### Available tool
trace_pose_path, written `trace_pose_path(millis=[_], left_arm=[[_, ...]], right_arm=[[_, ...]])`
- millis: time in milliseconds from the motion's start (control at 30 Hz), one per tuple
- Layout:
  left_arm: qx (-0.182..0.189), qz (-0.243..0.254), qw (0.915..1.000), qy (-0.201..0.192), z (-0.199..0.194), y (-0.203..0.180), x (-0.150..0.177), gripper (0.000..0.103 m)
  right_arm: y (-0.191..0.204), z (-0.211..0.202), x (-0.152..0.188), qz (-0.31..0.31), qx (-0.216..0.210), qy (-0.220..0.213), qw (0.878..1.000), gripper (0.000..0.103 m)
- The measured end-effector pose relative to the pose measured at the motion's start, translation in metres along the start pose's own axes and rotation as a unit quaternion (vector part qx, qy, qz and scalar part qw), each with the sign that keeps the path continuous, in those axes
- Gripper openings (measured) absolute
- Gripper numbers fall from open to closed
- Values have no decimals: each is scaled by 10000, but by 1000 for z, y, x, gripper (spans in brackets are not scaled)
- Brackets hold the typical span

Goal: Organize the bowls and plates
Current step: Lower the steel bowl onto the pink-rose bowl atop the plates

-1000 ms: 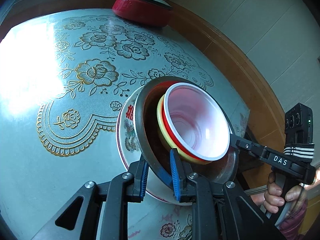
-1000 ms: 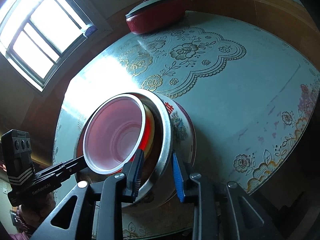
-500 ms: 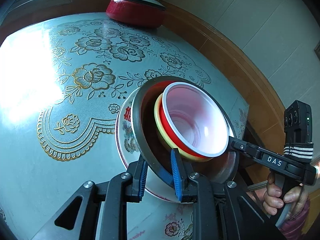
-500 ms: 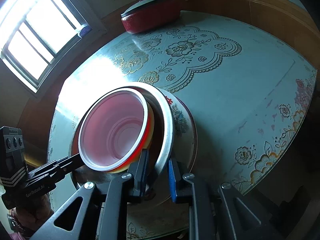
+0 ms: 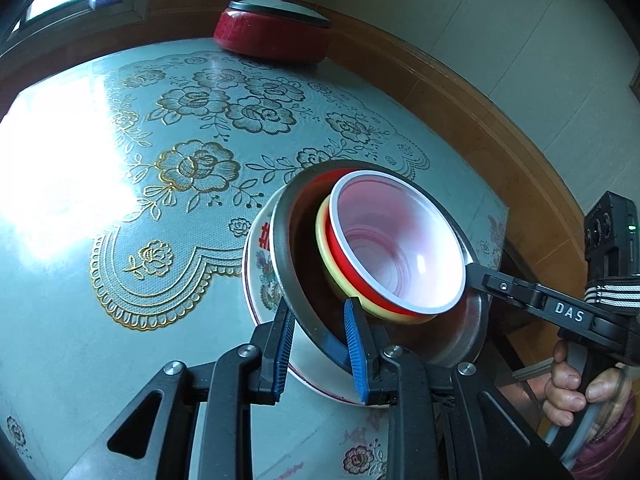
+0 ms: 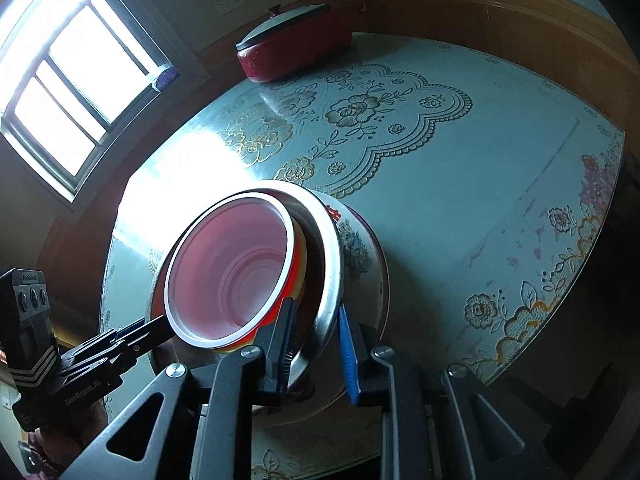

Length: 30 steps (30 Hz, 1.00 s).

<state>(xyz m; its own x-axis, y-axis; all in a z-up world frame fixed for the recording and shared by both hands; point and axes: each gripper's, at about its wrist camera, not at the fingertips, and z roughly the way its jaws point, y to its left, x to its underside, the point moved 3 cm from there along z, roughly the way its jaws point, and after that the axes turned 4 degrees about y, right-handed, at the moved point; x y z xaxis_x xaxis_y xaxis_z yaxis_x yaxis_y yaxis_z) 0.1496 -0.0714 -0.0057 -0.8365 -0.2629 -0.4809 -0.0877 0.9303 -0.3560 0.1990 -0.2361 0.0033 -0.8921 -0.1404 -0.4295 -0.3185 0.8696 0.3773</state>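
Observation:
A stack of dishes is held above the table. A steel bowl [image 5: 286, 256] sits in a white floral basin [image 5: 256, 276]. Inside are a yellow bowl [image 5: 322, 236] and a red bowl with a white inside [image 5: 396, 248]. My left gripper [image 5: 320, 340] is shut on the steel bowl's near rim. My right gripper [image 6: 314, 344] is shut on the opposite rim of the steel bowl [image 6: 332, 272]. The floral basin [image 6: 360, 256] and the red bowl [image 6: 228, 276] also show there. Each gripper shows in the other's view, the right [image 5: 476, 276] and the left [image 6: 160, 328].
A red lidded pot [image 5: 276, 28] stands at the far edge of the table, which has a pale blue floral cloth [image 5: 120, 240]. A wooden wall panel [image 5: 480, 120] runs behind it. A window [image 6: 68, 76] is at the left.
Both grippers and the stack have shifted slightly toward the near table edge. The right gripper closed onto the steel bowl's rim. The stack stays together.

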Motion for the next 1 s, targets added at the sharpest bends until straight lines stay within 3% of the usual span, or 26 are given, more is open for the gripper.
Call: trace_pose_path(millis=[667, 867, 1000], left_arm=[[-384, -695, 9959, -442, -19, 4, 12, 30], [-633, -568, 9952, -473, -18, -2, 11, 30], [-545, -536, 9963, -403, -11, -1, 11, 31]], right_arm=[[-2, 3, 2, -302, -158, 112, 9994, 17], [-2, 9, 0, -302, -226, 181, 9991, 16], [-4, 5, -1, -303, -119, 17, 9995, 17]])
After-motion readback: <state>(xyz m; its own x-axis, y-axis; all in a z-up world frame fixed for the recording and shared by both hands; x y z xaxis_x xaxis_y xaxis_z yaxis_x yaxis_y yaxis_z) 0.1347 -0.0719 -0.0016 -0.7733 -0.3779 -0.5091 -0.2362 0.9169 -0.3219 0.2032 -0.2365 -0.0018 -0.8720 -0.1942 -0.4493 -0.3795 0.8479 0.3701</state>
